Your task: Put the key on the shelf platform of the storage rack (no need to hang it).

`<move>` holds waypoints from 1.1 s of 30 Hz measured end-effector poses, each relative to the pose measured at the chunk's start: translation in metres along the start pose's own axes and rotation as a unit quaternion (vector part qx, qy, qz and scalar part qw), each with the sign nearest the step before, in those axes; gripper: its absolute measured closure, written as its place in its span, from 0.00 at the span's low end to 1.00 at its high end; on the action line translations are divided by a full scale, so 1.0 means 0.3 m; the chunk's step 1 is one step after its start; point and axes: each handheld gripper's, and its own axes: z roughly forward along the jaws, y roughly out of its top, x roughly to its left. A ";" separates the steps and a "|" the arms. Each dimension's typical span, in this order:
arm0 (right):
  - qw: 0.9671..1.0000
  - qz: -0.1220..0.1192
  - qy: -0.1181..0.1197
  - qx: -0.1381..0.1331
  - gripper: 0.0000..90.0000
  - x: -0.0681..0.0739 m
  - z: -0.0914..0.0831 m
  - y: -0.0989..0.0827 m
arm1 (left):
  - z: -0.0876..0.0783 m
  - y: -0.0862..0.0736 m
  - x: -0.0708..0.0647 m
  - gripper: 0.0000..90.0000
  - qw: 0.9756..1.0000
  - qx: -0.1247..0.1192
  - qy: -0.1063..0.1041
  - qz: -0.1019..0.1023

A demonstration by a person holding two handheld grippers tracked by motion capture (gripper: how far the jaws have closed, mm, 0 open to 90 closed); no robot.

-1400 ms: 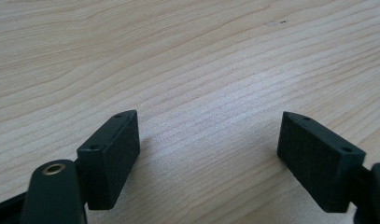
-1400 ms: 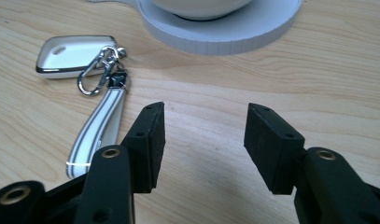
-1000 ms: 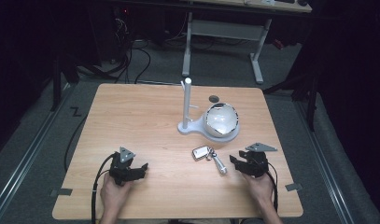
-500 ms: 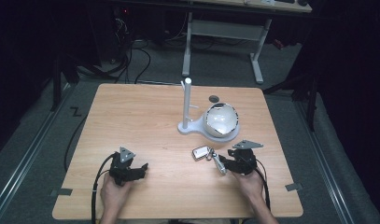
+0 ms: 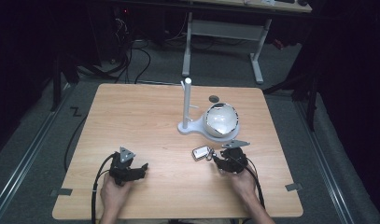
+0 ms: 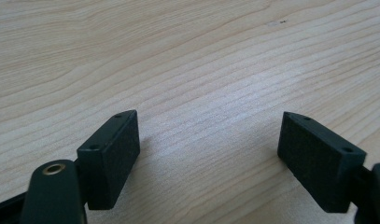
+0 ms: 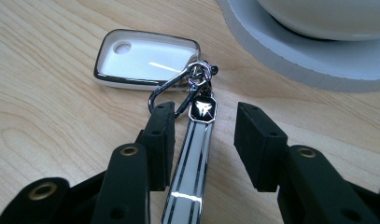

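The key fob [image 7: 145,59] and its strap [image 7: 193,158] lie toward the bench's [image 5: 145,112] right edge, just before the white stand [image 5: 197,127]. The right tongs [image 7: 204,133] have just been closing, straddling the strap without pinching it yet; next they must clamp it. The left tongs [image 6: 208,149] rest released near the front edge.

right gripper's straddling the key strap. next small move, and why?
Probably finish closing. The right gripper has just been closing, and the strap lies between its jaws, near one pad, with a gap to the other. The key fob lies flat on the table. Pinch first, then lift.
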 end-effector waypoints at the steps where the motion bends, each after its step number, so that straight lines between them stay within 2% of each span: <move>1: 1.000 -0.001 0.000 0.003 0.67 0.002 0.002 0.003 | 0.000 0.000 0.000 0.24 1.000 0.000 0.000 0.000; 17: 1.000 -0.008 -0.016 0.016 0.73 0.002 0.055 0.024 | 0.000 0.000 0.000 0.24 1.000 0.000 0.000 0.000; 26: 1.000 -0.008 -0.015 0.014 0.74 0.003 0.072 0.026 | 0.000 0.000 0.000 0.24 1.000 0.000 0.000 0.000; 33: 1.000 -0.008 -0.004 0.009 0.82 -0.002 0.077 0.028 | 0.000 0.000 0.000 0.24 1.000 0.000 0.000 0.000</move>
